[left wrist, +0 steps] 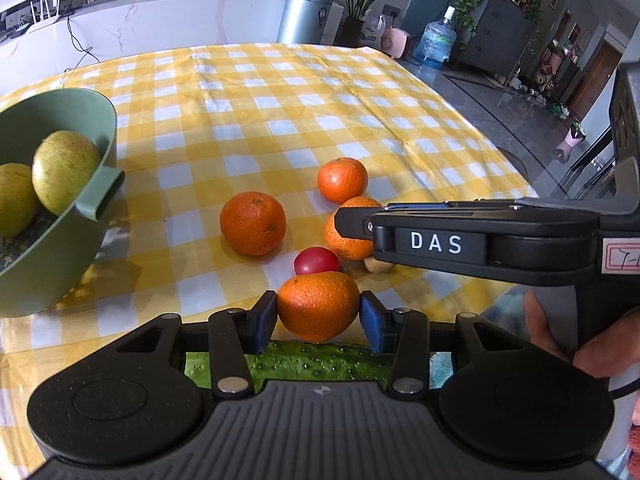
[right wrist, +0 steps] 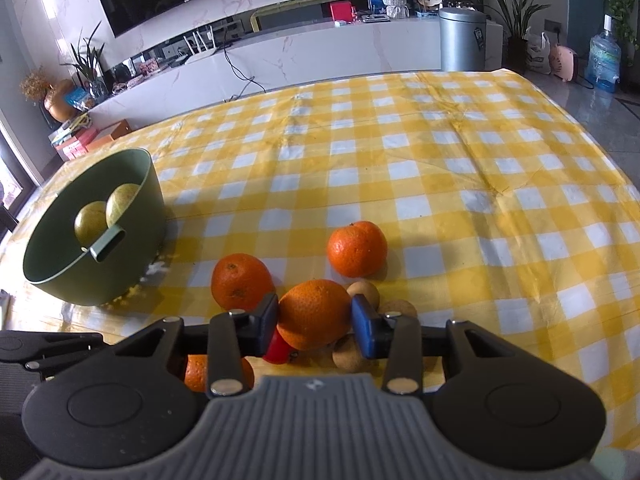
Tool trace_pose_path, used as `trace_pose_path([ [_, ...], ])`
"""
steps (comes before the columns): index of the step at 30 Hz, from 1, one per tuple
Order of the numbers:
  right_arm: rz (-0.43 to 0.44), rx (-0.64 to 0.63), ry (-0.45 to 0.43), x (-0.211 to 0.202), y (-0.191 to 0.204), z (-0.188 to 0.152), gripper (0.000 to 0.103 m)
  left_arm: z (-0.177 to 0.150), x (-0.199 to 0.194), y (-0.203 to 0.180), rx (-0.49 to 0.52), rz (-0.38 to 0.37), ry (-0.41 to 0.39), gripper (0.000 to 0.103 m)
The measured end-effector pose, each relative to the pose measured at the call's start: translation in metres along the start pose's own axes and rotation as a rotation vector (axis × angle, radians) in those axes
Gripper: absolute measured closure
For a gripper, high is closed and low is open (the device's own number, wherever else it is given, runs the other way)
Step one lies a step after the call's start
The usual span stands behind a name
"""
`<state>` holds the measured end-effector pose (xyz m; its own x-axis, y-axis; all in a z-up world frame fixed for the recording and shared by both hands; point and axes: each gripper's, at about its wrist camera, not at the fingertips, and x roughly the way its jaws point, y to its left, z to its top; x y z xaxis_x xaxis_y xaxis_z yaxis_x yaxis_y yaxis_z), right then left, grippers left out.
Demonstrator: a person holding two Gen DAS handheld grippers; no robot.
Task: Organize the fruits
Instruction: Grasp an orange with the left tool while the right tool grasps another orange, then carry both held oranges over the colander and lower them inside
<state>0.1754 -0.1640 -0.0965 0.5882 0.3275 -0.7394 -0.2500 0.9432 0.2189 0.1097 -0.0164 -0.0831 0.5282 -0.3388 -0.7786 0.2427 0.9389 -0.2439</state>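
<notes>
- In the left wrist view, the left gripper (left wrist: 318, 314) sits at the lower centre of the frame, its two blue pads pressed against either side of an orange (left wrist: 318, 305), so it is closed on that fruit.
- Just below that orange, a green bumpy cucumber (left wrist: 304, 364) shows through the gap in the gripper body.
- Right behind the gripped orange lies a small red tomato (left wrist: 316, 261), and further up the frame two more oranges rest on the cloth: one at centre (left wrist: 253, 223) and one at upper right of centre (left wrist: 342, 180).
- In the right wrist view, the right gripper (right wrist: 314, 322) is at lower centre, its fingers narrowed onto another orange (right wrist: 314, 314), both pads touching its sides.
- The same gripper enters the left wrist view from the right edge as a black arm, its tip over that orange.
- Small tan round fruits cluster around the right gripper's pad: one just above it (right wrist: 363, 293), one to its right (right wrist: 398, 307), one below (right wrist: 348, 354).
- A green bowl (right wrist: 60, 276) stands at the left of both frames, well apart from the oranges, with two yellow-green round fruits (right wrist: 91, 220) inside it.
- Everything rests on a yellow and white checked tablecloth (right wrist: 440, 160).
- Part of a person's hand (left wrist: 592, 344) grips the right gripper's handle at the lower right of the left wrist view.
</notes>
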Motion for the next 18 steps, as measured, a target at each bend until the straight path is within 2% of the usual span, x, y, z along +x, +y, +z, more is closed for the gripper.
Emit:
trace_pose_path([
  [8,0.053,0.071,-0.023,-0.016,-0.01,-0.003,0.067,0.001,-0.021,0.0,-0.019,0.019,-0.038,0.053],
  [18,0.116,0.091,-0.059,-0.036,-0.006,-0.004,0.067,0.008,-0.055,0.008,-0.062,0.047,-0.114,0.053],
])
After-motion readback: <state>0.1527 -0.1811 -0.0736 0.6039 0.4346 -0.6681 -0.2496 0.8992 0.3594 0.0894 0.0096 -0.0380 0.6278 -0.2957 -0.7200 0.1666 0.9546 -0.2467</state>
